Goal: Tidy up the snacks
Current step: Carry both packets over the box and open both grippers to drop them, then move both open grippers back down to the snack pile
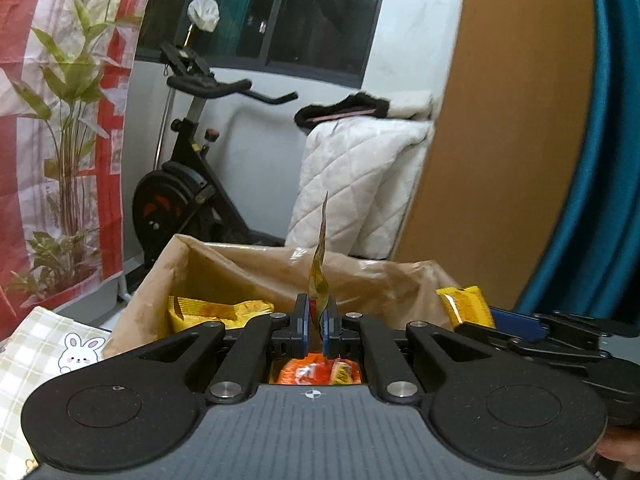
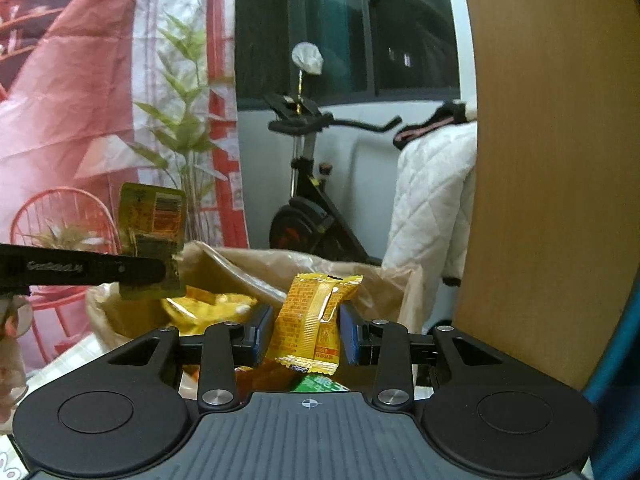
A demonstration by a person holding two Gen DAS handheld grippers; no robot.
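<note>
Left wrist view shows your left gripper (image 1: 317, 322) squeezed almost shut on a thin flat packet (image 1: 319, 280), seen edge-on, standing up between the blue pads. It looks very light and floppy, so it may bend or slip; you hold it near its bottom edge, and a grip closer to its middle would likely be steadier. In the right wrist view the same packet (image 2: 154, 224) shows its greenish-yellow face, up and to the left of your right tongs. Your right gripper (image 2: 306, 334) is closed partway on a yellow snack bar (image 2: 310, 324), pads pressing its two long sides. The bar looks light and puffy, with a shiny wrapper that could slide, and the snack inside may crush if you squeeze hard. Holding it across the middle, as you do now, seems good. Just ahead of and below both tongs sits an open brown paper bag (image 1: 256, 264) with a yellow packet (image 1: 218, 310) already inside. Under the tongs lie orange snack packets (image 1: 316, 372) and something green (image 2: 320, 384). The bag's soft rim could fold in and block the way. Beyond the bag stand an exercise bike (image 1: 188, 184), a white quilted blanket (image 1: 360, 184) and a wooden panel (image 1: 508, 120) on the right, all well apart from the tongs.
</note>
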